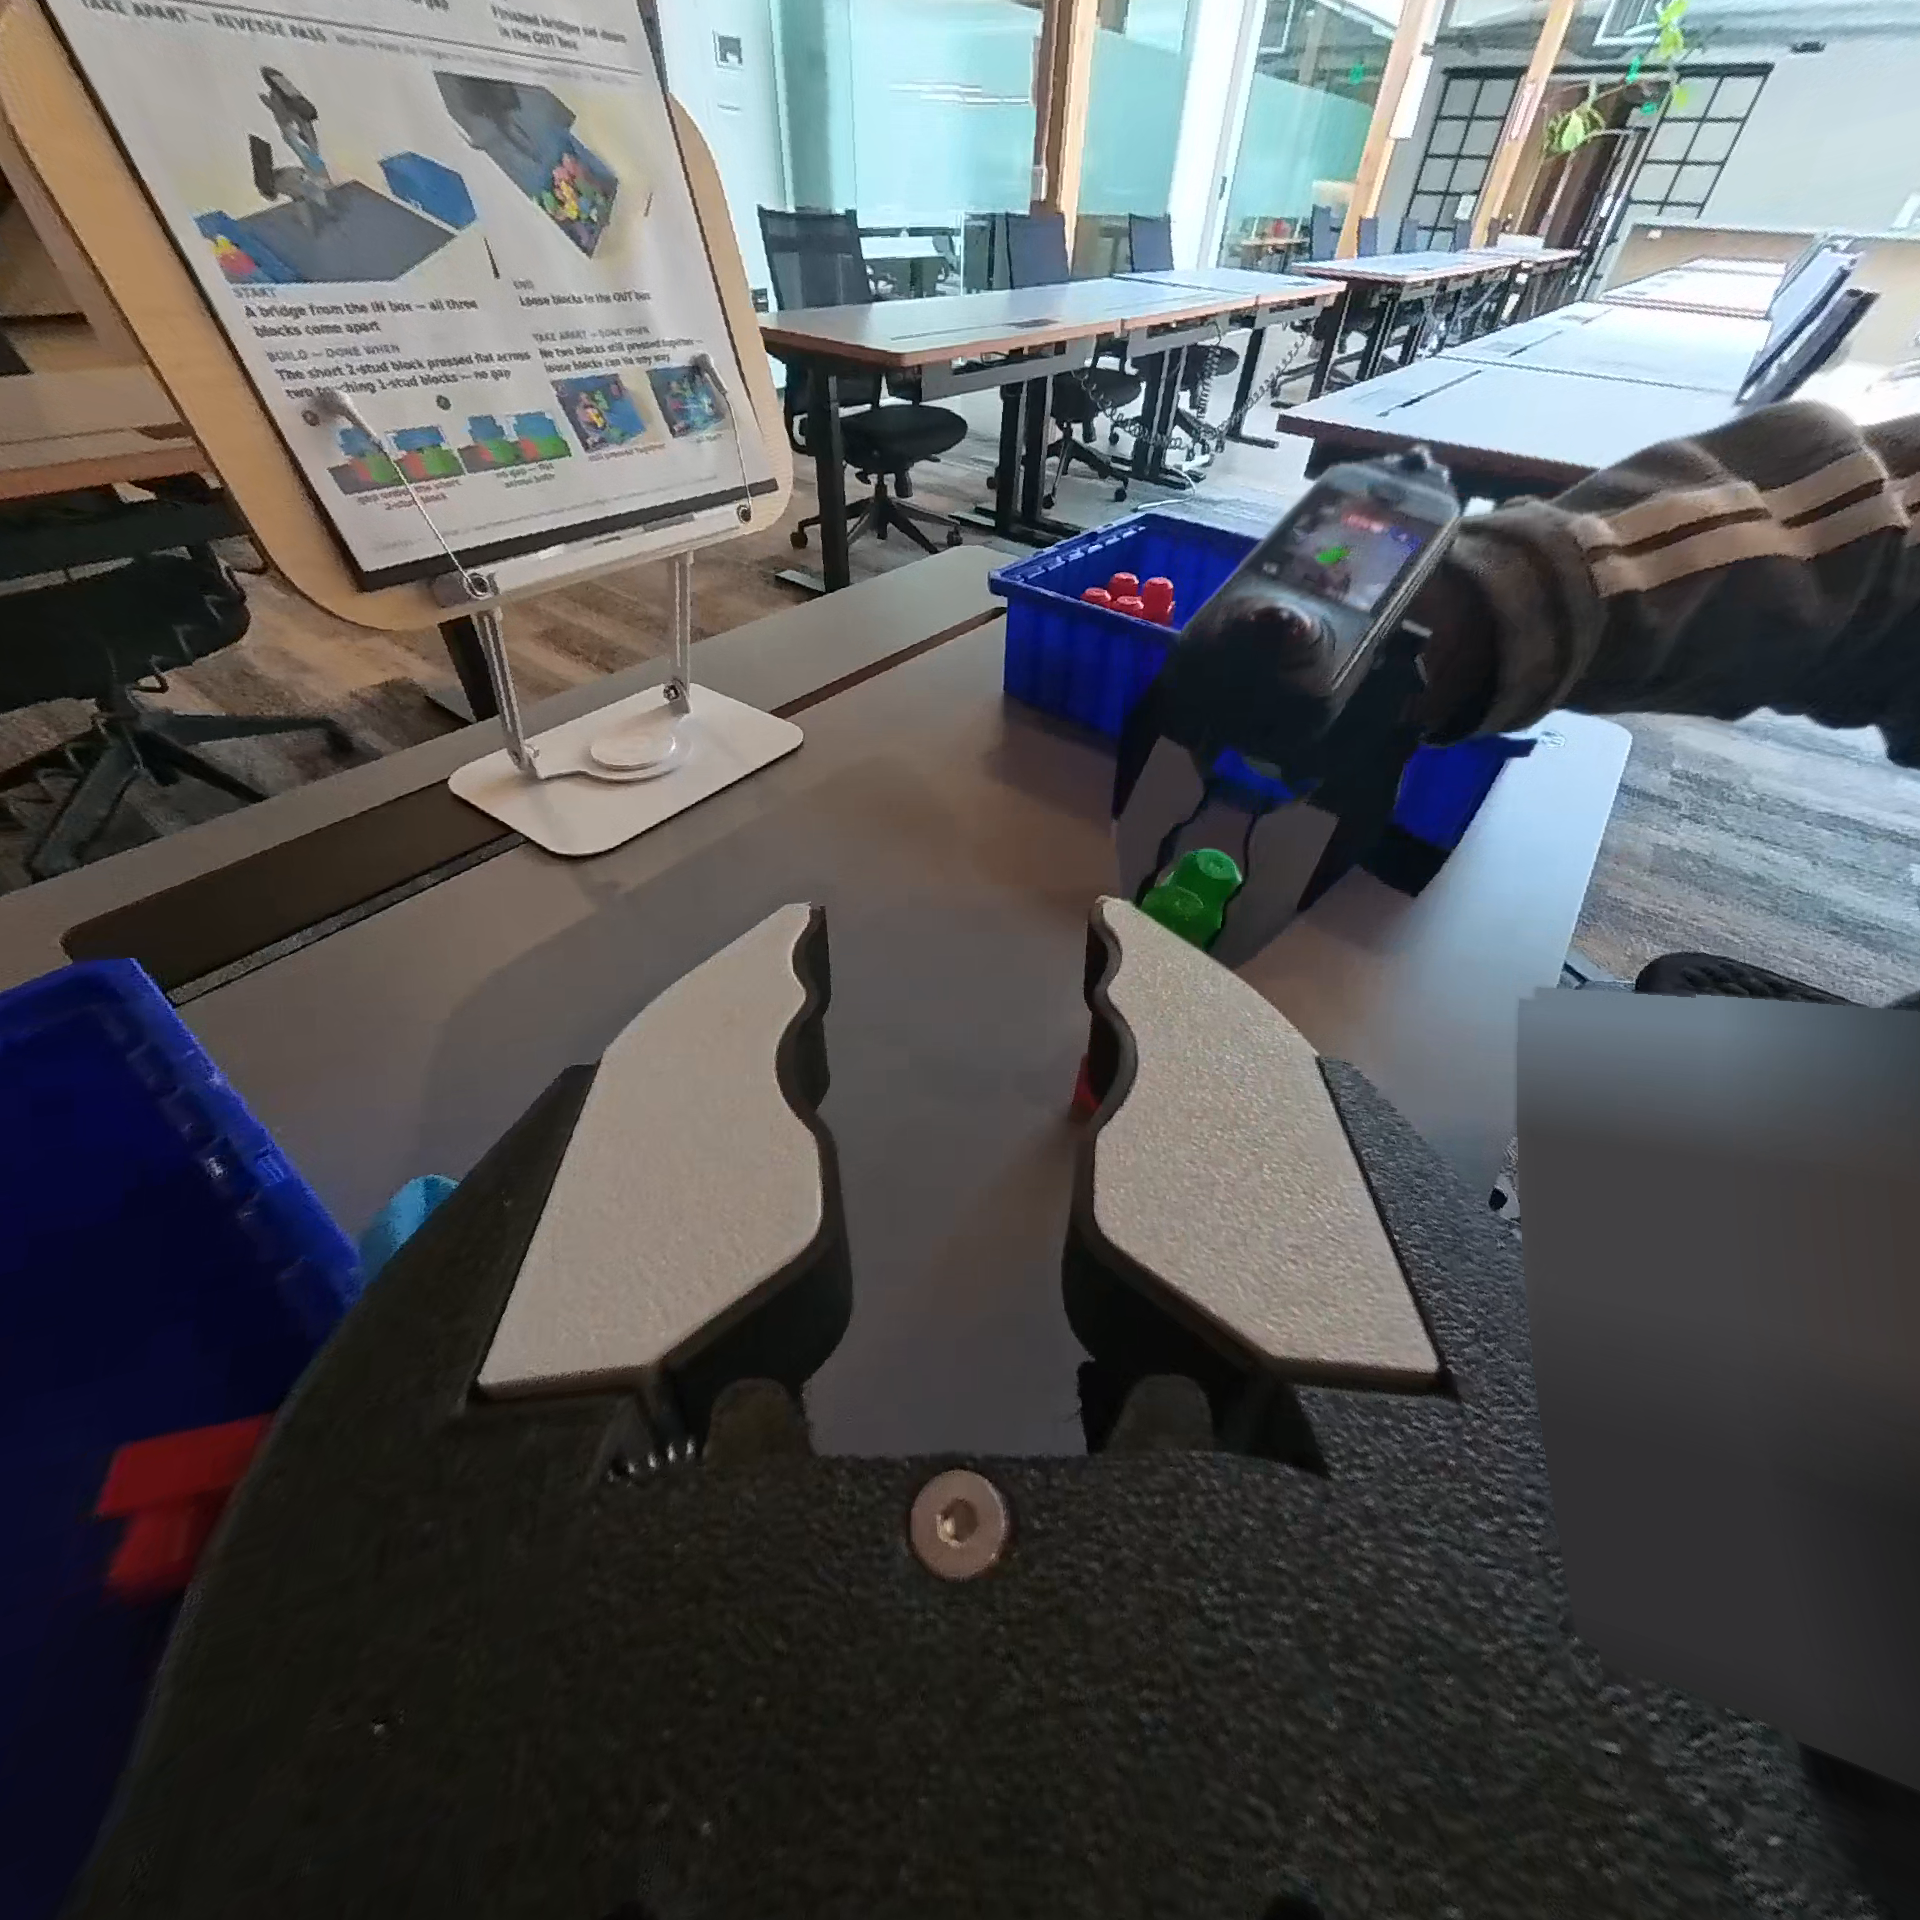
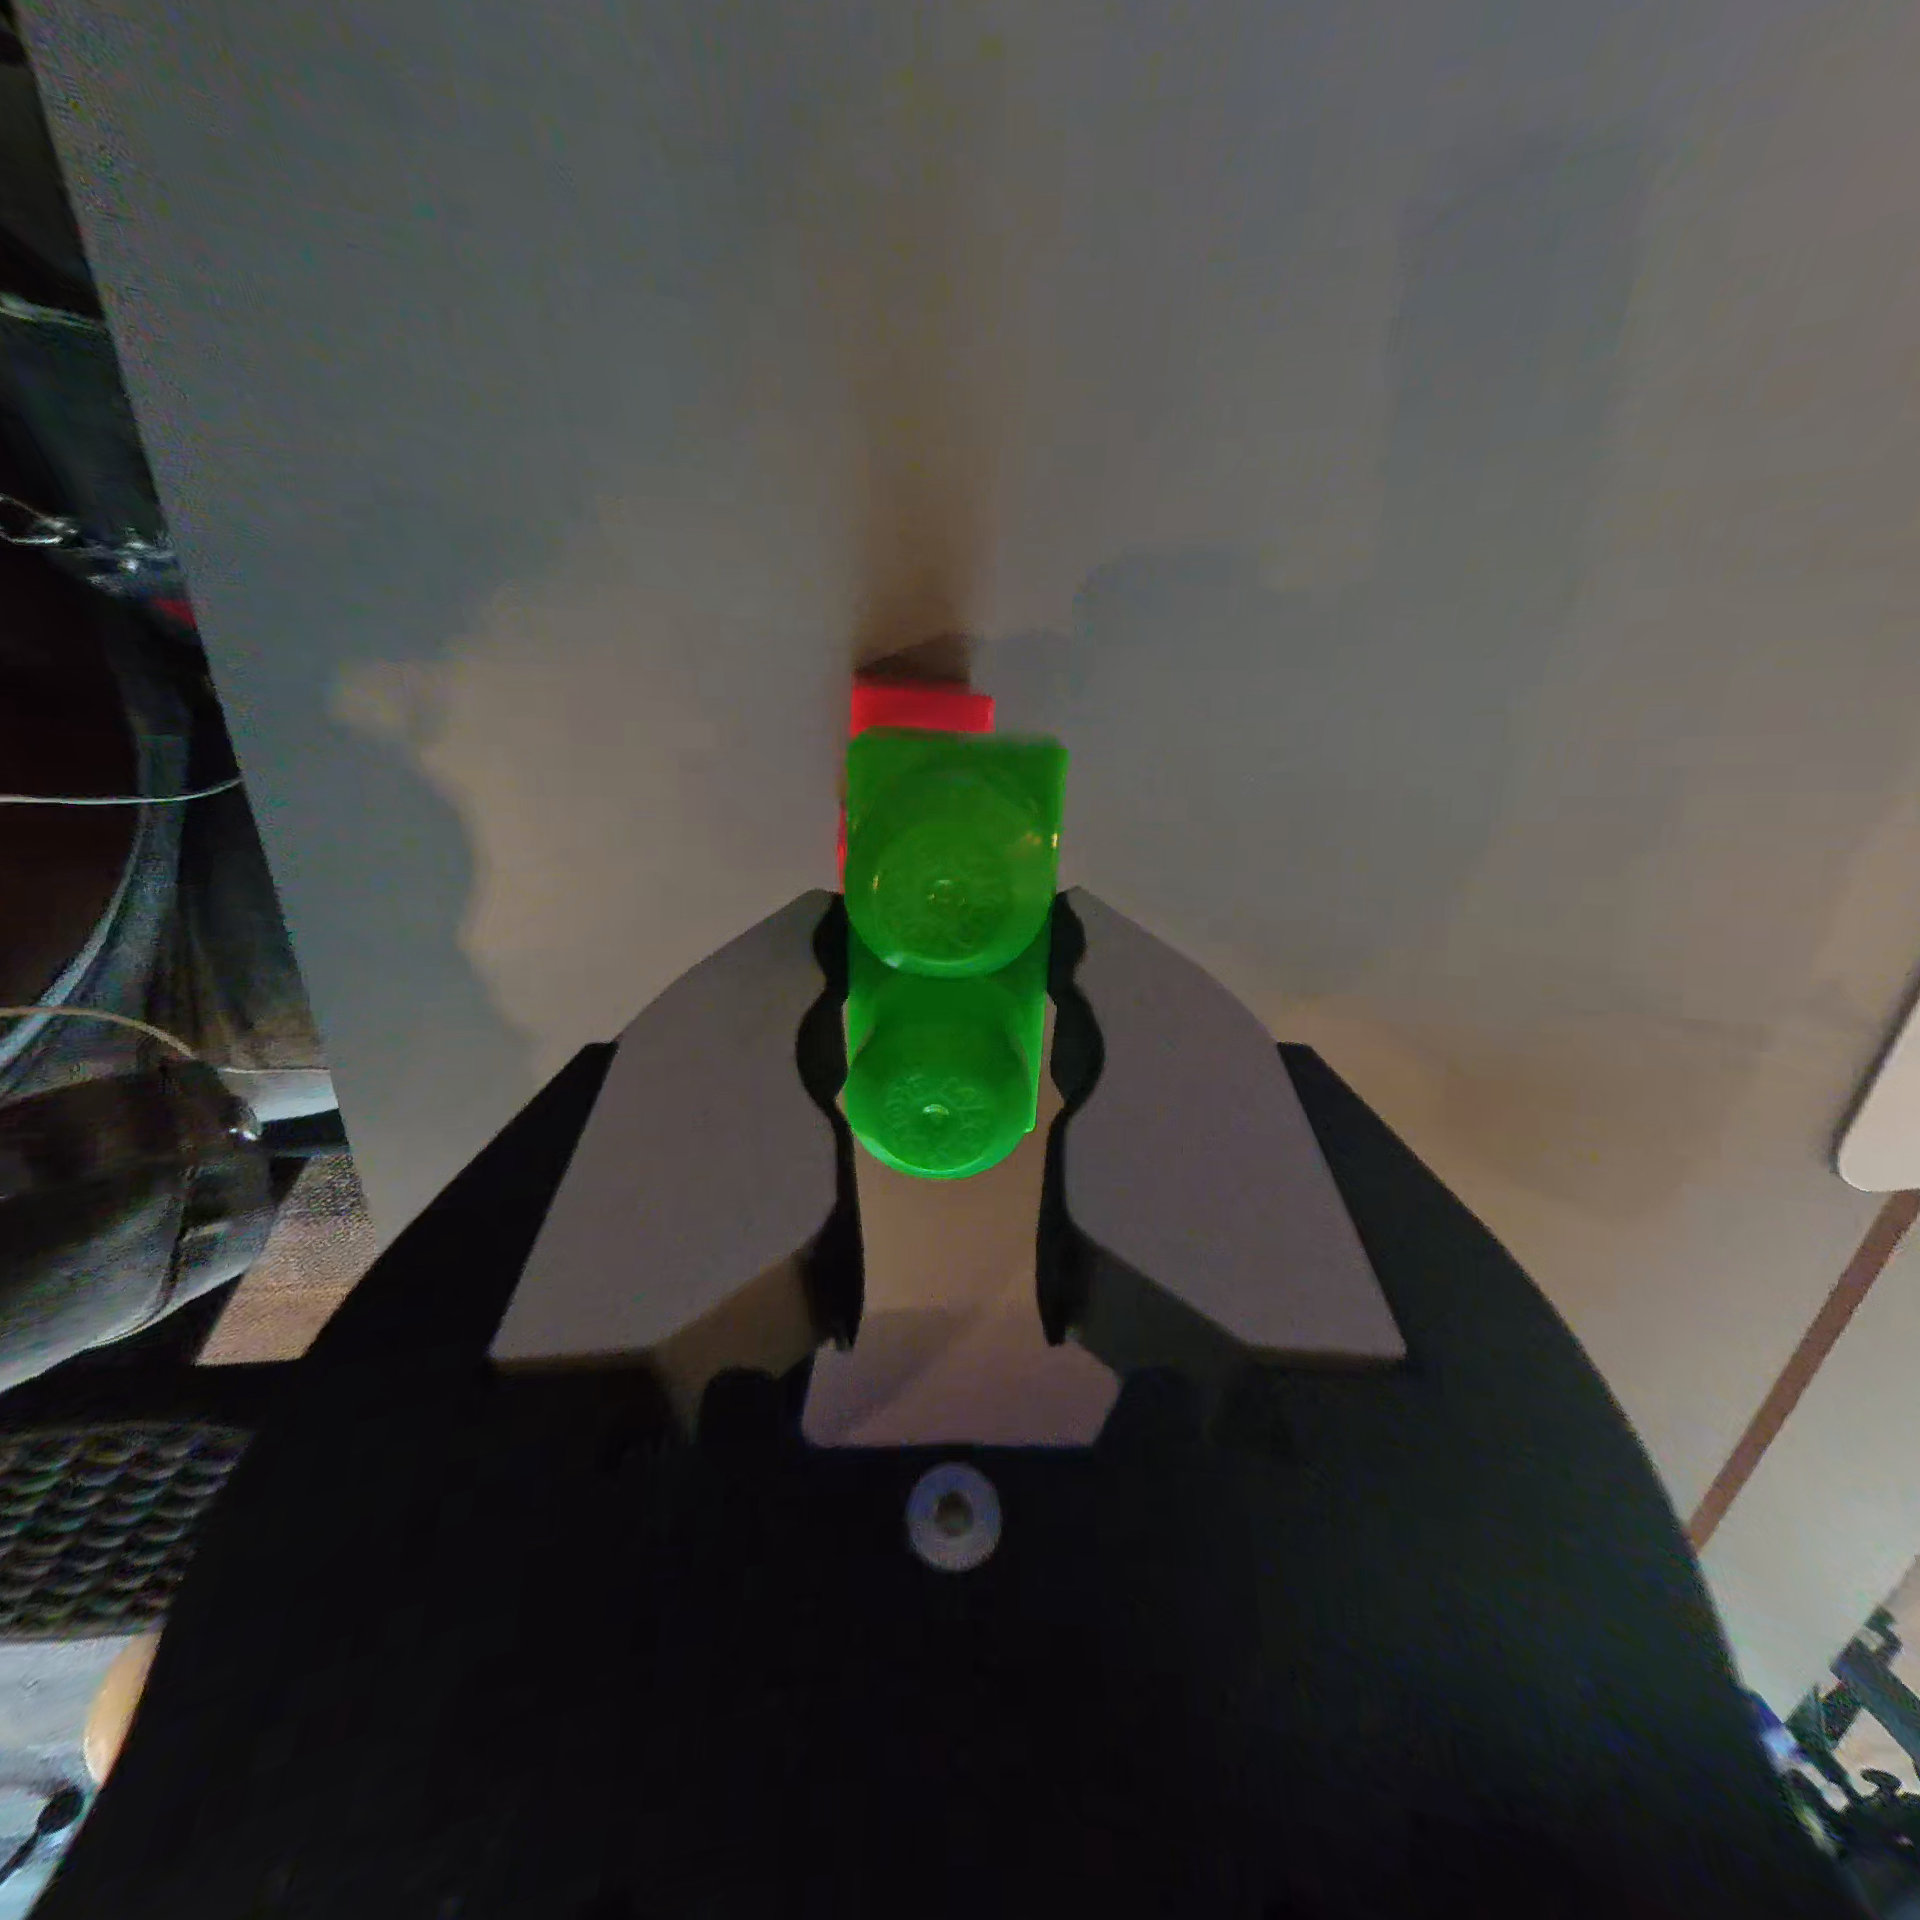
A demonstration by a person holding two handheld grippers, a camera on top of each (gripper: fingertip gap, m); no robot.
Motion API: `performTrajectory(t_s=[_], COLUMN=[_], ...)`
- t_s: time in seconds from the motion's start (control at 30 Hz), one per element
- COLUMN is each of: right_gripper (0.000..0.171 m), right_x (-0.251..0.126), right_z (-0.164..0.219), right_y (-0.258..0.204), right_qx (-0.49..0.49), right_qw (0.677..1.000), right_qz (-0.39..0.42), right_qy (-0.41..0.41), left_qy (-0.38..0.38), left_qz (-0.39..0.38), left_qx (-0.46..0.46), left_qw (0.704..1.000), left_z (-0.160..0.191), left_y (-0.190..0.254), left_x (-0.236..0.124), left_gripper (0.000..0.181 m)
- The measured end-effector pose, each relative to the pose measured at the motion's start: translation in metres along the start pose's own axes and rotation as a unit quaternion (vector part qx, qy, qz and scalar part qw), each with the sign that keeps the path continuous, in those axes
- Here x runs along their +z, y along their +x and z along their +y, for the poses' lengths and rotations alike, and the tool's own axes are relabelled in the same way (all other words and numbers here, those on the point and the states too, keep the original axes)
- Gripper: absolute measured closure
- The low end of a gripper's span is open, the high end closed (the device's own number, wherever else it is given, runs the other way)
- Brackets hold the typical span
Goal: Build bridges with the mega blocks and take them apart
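Observation:
My right gripper (image 2: 945,904) points down at the grey table (image 2: 1351,520) and is shut on a green two-stud block (image 2: 945,935), studs facing the camera. A red block (image 2: 920,709) lies on the table just past the green block's far end; whether they touch I cannot tell. In the left wrist view, the right gripper (image 1: 1205,935) holds the green block (image 1: 1193,888) just above the table (image 1: 935,831). My left gripper (image 1: 956,977) is open and empty, low over the table. A sliver of a red block (image 1: 1084,1091) shows beside its right finger.
A blue bin (image 1: 1081,665) holding red blocks (image 1: 1130,597) stands at the back right. Another blue bin (image 1: 114,1247) at the near left has a red block (image 1: 177,1496) and a light blue block (image 1: 407,1218) by it. An instruction sheet on a white stand (image 1: 623,774) stands at the back. One gripper's finger ends stand about 25 cm off the other's.

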State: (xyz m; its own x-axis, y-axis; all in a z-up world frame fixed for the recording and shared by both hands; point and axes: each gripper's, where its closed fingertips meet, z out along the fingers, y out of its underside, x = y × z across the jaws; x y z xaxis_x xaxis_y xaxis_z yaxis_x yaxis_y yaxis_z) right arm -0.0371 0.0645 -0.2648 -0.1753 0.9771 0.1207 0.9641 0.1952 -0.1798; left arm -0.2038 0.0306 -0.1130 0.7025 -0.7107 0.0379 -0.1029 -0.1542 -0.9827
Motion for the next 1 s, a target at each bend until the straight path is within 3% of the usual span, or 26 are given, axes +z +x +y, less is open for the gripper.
performTrajectory(t_s=[1.0], right_gripper=[0.136], right_x=[0.039], right_z=[0.0], right_y=[-0.009], right_qx=[0.005], right_qw=[1.0], right_qz=[0.001], right_qy=[-0.001], left_qy=[0.022], left_qz=[0.014], left_qx=[-0.001], left_qw=[1.0], left_z=[-0.004], left_y=[-0.001], left_x=[-0.009], left_gripper=[0.136])
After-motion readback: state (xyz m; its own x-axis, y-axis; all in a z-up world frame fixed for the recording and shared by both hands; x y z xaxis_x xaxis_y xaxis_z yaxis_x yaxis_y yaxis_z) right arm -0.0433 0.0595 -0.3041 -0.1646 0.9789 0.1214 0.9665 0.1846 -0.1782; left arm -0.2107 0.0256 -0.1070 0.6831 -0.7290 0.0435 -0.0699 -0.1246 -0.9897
